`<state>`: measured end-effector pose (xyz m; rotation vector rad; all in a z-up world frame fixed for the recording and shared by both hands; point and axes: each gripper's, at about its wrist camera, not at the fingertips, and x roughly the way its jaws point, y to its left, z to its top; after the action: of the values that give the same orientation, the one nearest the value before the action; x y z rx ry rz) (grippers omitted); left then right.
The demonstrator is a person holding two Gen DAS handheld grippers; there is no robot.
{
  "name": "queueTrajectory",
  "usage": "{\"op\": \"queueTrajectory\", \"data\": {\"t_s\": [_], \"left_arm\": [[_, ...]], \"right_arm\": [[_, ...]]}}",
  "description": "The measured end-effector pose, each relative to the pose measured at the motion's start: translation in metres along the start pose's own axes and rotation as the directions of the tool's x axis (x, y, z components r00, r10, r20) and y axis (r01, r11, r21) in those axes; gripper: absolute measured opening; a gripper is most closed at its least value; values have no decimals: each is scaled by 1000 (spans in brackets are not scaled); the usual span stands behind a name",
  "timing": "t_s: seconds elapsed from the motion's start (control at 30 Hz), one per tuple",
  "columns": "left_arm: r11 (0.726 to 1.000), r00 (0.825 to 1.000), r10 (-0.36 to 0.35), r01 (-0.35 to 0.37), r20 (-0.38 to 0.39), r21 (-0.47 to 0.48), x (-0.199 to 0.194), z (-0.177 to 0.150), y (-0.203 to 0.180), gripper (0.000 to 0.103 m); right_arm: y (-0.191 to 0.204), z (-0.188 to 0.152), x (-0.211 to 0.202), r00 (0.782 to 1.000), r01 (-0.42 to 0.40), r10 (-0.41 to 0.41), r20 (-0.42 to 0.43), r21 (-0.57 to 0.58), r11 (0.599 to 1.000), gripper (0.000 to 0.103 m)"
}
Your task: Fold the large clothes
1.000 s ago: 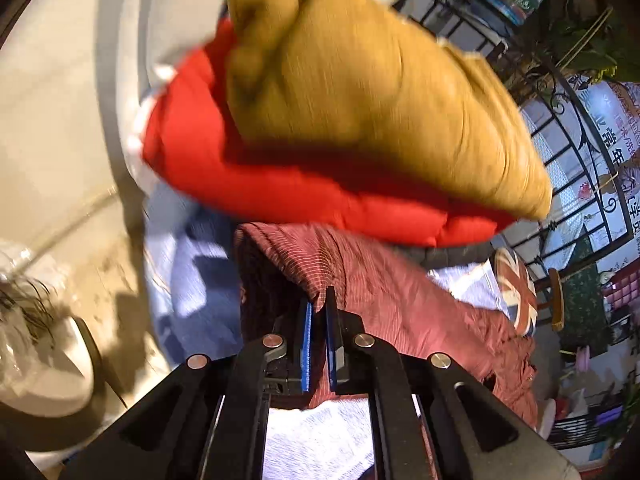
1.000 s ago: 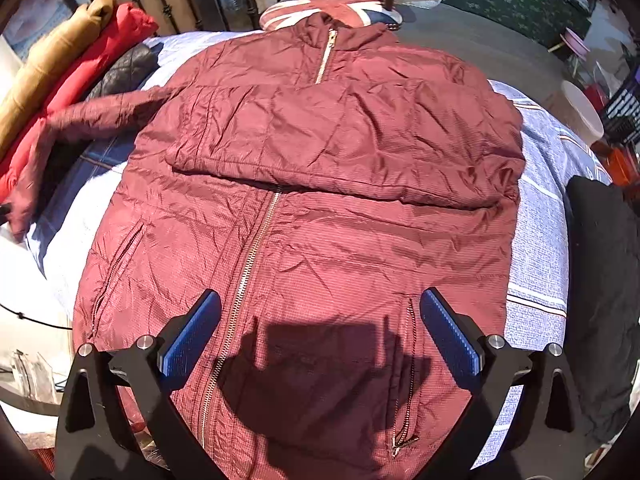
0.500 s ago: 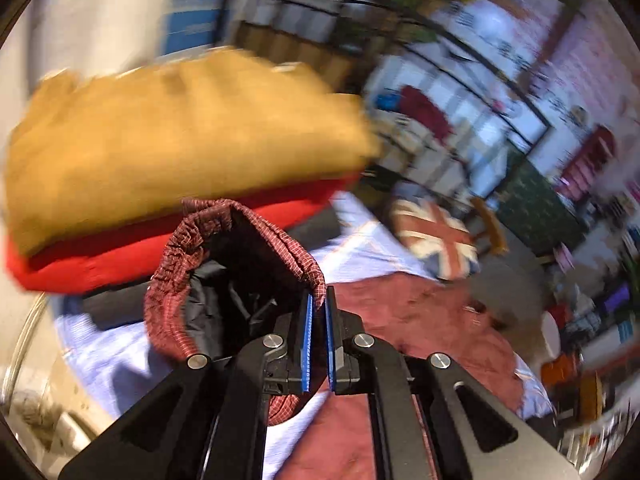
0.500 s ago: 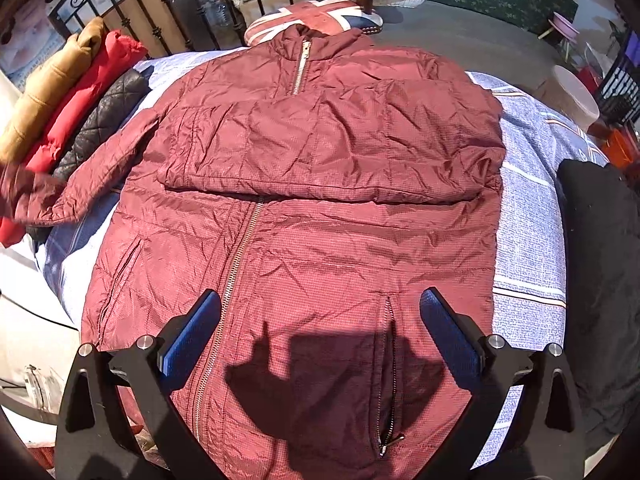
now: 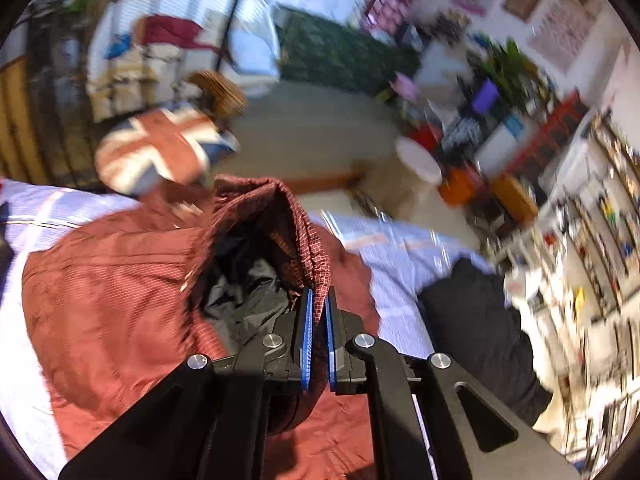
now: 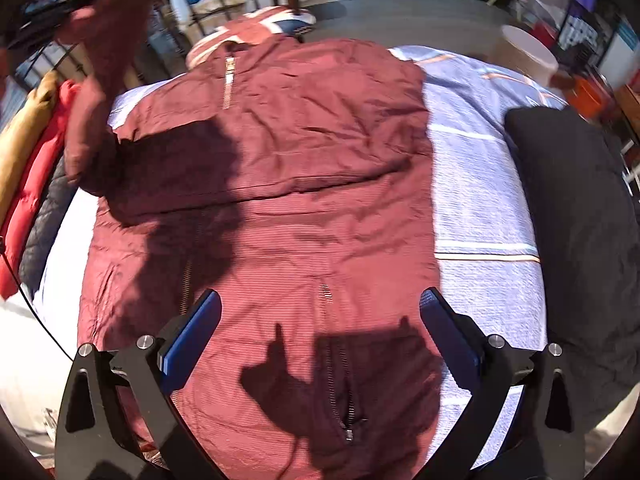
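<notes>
A maroon padded jacket (image 6: pixel 280 200) lies face up on a blue striped bed sheet (image 6: pixel 480 184), zip up the middle, its right sleeve folded across the chest. My left gripper (image 5: pixel 318 336) is shut on the cuff of the left sleeve (image 5: pixel 276 224), which shows its black lining. In the right wrist view that sleeve (image 6: pixel 100 80) hangs raised above the jacket's left side. My right gripper (image 6: pixel 320 340) is open and empty, above the jacket's lower hem.
A black garment (image 6: pixel 580 220) lies on the bed's right side. Tan (image 6: pixel 20 136), red (image 6: pixel 36 184) and dark quilted (image 6: pixel 48 220) folded clothes lie stacked at the left edge. A Union Jack cushion (image 5: pixel 156 152) sits beyond the collar. Cluttered shelves (image 5: pixel 580 220) stand at the right.
My left gripper has lifted the sleeve cuff up and swung it from the left stack toward the jacket's middle. The right gripper has stayed open, drifting slightly.
</notes>
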<state>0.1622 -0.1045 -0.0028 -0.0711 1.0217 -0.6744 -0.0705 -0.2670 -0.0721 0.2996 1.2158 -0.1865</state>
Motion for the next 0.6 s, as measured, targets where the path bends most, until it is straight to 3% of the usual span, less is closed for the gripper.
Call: {"op": "queueTrajectory", "data": {"t_s": [0.07,0.13,0.2,0.27,0.37,0.47,0.53,0.6], "left_arm": [[1000,998,5,-5,-57,1,20,-7,-6,8],[1000,995,6,-6,-101,1,36,-8,-5,25],[1000,995,6,-6,-100,4,34,-12,-1,67],[1000,999,17,-17,-51,6,26,-14,1,82],[1000,999,14,-14,-38,9,14,-17,10,83],[995,995,97,-97,-22,11,0,-16,33,84],[973,973,229,-228,-22,25,-4,-22,62,84],[941,940,339,-338,-37,36,-5,-33,98,84]], "right_arm": [[-8,2,0,1000,10,-10,0,21,1000,98],[-16,4,0,1000,21,-21,-1,43,999,98],[-21,6,2,1000,24,-24,-1,56,998,98],[-24,10,6,1000,30,-29,-6,64,998,98],[-24,17,11,1000,23,-22,-19,68,997,98],[-16,29,17,1000,17,-16,-18,53,998,98],[-8,41,20,1000,8,-8,-9,29,1000,98],[3,53,25,1000,-3,3,-6,1,1000,98]]}}
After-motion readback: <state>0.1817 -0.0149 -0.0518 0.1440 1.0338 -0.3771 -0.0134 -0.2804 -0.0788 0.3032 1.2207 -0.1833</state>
